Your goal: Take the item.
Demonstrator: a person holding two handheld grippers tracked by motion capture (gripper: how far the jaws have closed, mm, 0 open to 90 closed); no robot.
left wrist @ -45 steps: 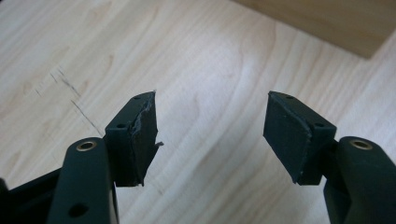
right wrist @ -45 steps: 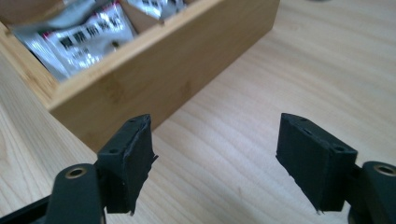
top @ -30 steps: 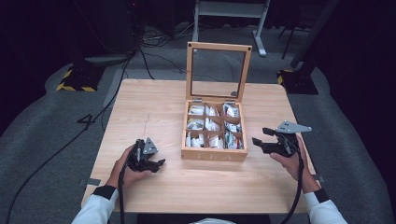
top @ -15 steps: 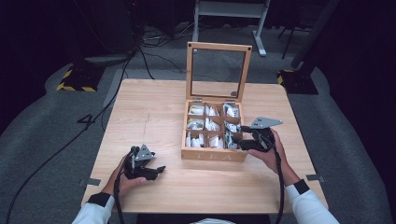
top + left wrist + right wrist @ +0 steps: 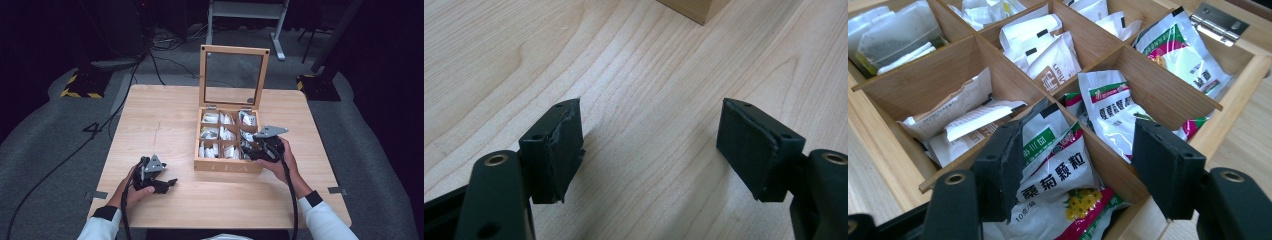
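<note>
One wooden tea box [image 5: 227, 165] with nine compartments, three rows of three, sits on one table [image 5: 165, 115]; two hand-held grippers, left [image 5: 167, 183] and right [image 5: 248, 152], and packets too many to count.

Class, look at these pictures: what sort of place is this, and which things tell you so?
Probably a lab or studio set up for recording: a lone wooden table on grey carpet, cables across the floor, and yellow-black hazard tape by a stand.

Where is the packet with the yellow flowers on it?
The flower packet sits in the tea box's front right compartment, between the right gripper's open jaws in the right gripper view, beside the box's front wall.
</note>
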